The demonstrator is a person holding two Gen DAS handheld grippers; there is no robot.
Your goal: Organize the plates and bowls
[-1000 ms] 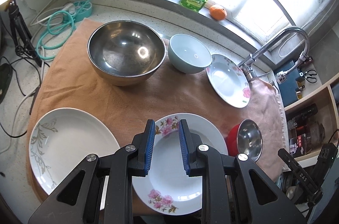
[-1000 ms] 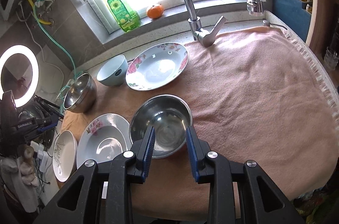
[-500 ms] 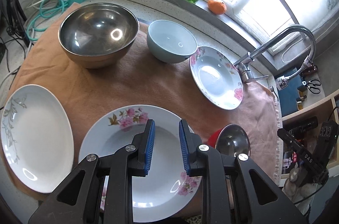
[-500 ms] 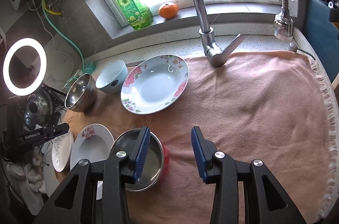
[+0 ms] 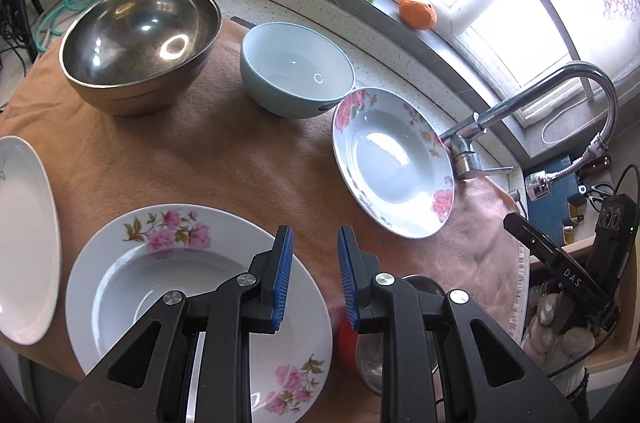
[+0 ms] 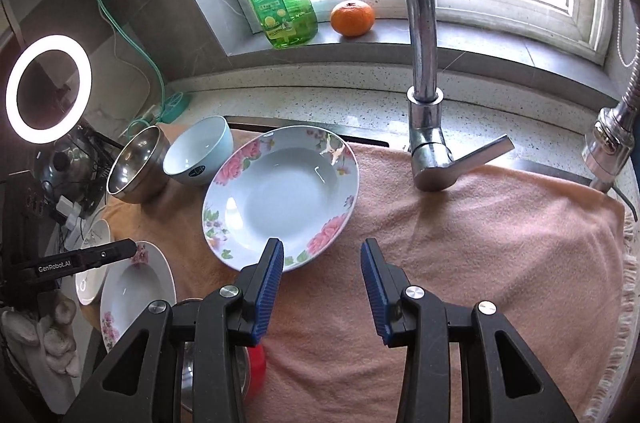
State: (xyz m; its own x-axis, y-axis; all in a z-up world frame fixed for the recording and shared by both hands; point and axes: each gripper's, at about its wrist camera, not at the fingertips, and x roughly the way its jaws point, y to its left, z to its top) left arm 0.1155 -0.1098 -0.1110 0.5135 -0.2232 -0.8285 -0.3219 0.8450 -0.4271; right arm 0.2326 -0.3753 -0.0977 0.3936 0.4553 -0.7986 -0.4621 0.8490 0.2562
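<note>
I count three plates: a rose-rimmed deep plate at two o'clock from my left jaws, a pink-flowered plate at nine o'clock and a plain white plate beyond it. Bowls make three: a big steel bowl at eleven o'clock, a pale blue bowl at twelve and a small red-sided steel bowl at four.
</note>
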